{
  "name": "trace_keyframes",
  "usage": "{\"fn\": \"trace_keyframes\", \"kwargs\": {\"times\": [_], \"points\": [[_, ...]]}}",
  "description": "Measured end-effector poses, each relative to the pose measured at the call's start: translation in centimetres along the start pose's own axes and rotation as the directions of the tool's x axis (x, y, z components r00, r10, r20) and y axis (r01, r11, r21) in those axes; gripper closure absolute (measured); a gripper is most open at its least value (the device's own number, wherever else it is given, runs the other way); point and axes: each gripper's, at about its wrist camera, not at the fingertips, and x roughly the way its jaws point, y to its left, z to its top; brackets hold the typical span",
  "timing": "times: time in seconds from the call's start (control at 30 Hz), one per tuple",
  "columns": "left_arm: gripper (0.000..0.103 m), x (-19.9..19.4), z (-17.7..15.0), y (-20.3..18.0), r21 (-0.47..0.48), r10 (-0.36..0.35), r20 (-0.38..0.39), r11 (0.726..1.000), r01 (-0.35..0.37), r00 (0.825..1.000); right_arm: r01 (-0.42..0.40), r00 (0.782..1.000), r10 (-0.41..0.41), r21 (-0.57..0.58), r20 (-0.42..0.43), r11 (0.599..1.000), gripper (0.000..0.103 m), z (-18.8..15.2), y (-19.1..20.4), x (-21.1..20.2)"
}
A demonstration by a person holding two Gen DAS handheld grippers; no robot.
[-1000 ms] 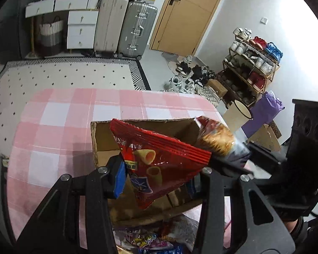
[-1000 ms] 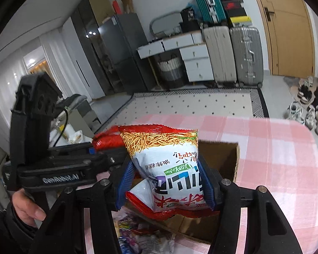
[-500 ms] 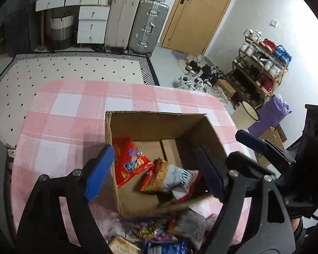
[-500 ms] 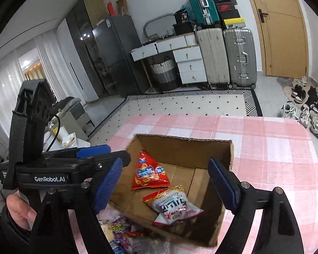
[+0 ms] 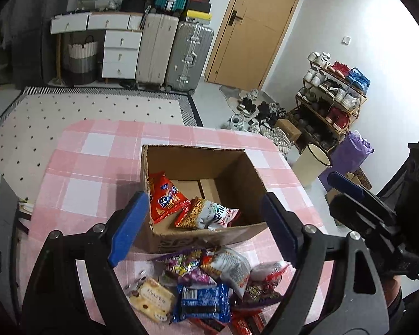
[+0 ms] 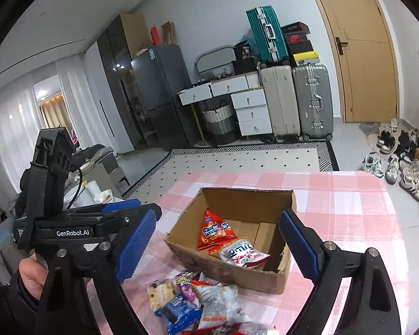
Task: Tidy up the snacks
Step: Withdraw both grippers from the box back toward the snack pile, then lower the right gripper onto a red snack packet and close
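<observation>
A pink checked tablecloth [image 5: 78, 167] covers the table in a room with suitcases [image 6: 310, 100] and a wooden door [image 5: 254, 28]. The left gripper [image 5: 202, 229] and right gripper [image 6: 223, 243] both stand with jaws spread wide and empty, above the cardboard box [image 6: 231, 272]. The box holds a red snack bag [image 5: 164, 198] at 9 o'clock and a noodle packet [image 5: 209, 215] at 6 o'clock; loose snacks [image 5: 206, 287] lie on the cloth just beside its near wall.

Both wrist views angled down from near above, sharing the cardboard box [image 5: 198, 195] [image 6: 237, 237].
</observation>
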Motion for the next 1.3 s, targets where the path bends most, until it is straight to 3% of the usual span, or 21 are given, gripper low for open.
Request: {"fn": "trace_keyframes", "kwargs": {"times": [0.23, 0.33, 0.4, 0.53, 0.67, 1.3], "points": [[0.018, -5.2, -2.3, -2.5, 0.066, 0.062, 0.099, 0.995, -0.069, 0.993, -0.015, 0.999, 0.016, -0.022, 0.043, 1.000, 0.008, -1.5, 2.3, -3.5], [0.011, -7.8, -3.3, -2.9, 0.043, 0.057, 0.141, 0.997, -0.064, 0.988, -0.023, 0.999, 0.024, -0.036, 0.041, 0.999, 0.008, -2.1, 3.3, -4.7], [0.000, -9.1, -3.9, -3.2, 0.035, 0.056, 0.163, 0.997, -0.062, 0.985, -0.023, 0.999, 0.024, -0.044, 0.028, 0.999, 0.008, -2.8, 3.4, -5.1], [0.001, -11.7, -5.2, -4.0, 0.048, 0.078, 0.209, 0.995, -0.089, 0.975, -0.018, 1.000, 0.019, -0.047, 0.018, 0.999, 0.008, -4.0, 4.2, -6.1], [0.001, -13.2, -6.6, -4.5, 0.060, 0.079, 0.207, 0.994, -0.093, 0.975, -0.004, 1.000, 0.005, -0.043, 0.028, 0.999, 0.006, -5.1, 4.6, -7.4], [0.001, -11.4, -13.2, -3.9, 0.064, 0.060, 0.162, 0.995, -0.071, 0.985, 0.035, 0.999, -0.036, -0.051, -0.010, 0.998, 0.002, -11.1, 4.6, -10.1]]}}
